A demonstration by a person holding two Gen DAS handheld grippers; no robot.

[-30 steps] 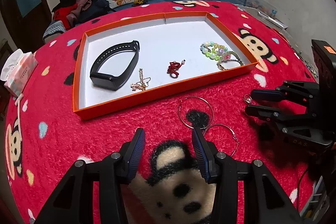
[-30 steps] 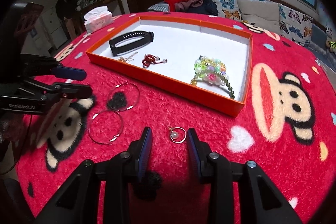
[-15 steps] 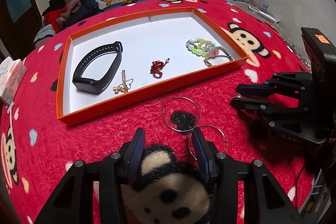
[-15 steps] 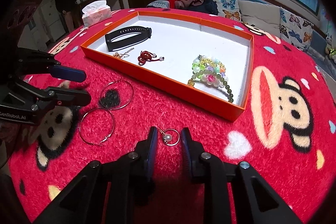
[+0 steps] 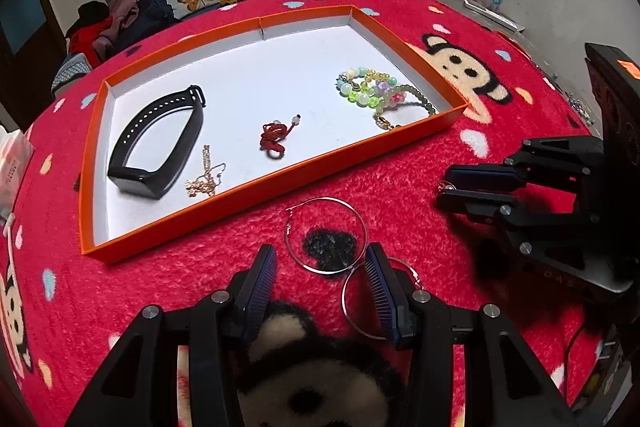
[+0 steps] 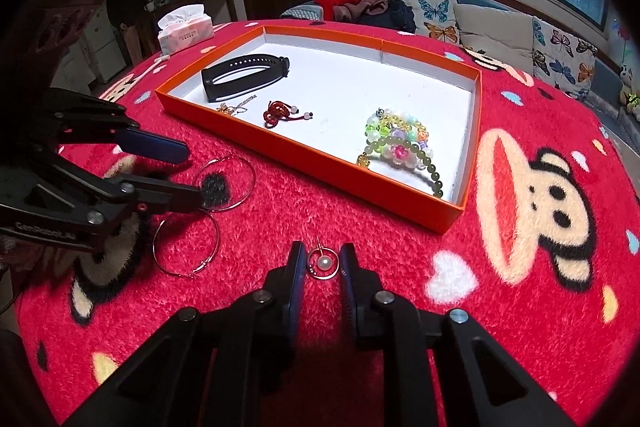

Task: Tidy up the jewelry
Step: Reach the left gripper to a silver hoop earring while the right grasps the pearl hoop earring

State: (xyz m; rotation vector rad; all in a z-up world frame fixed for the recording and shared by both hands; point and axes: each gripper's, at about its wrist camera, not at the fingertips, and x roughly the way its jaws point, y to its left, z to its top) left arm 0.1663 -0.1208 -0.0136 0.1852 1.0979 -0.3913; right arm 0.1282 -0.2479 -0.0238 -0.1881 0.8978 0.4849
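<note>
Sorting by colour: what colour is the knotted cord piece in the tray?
Red, with pale beads; the knotted cord piece shows best in the right wrist view.

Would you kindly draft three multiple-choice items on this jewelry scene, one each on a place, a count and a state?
1. Where does the pearl ring earring lie?
A. In the orange tray
B. On the red blanket between the right gripper's jaws
C. On the tissue pack

2. How many large hoop earrings lie on the blanket?
A. One
B. Two
C. Four

3. How does the left gripper stand?
A. Open, holding nothing
B. Shut on the black wristband
C. Shut on a hoop

Answers:
1 B: the right wrist view shows it on the red blanket, framed by the right gripper, outside the orange tray.
2 B: one hoop and a second hoop.
3 A: its jaws stand apart, empty; the black wristband lies in the tray.
</note>
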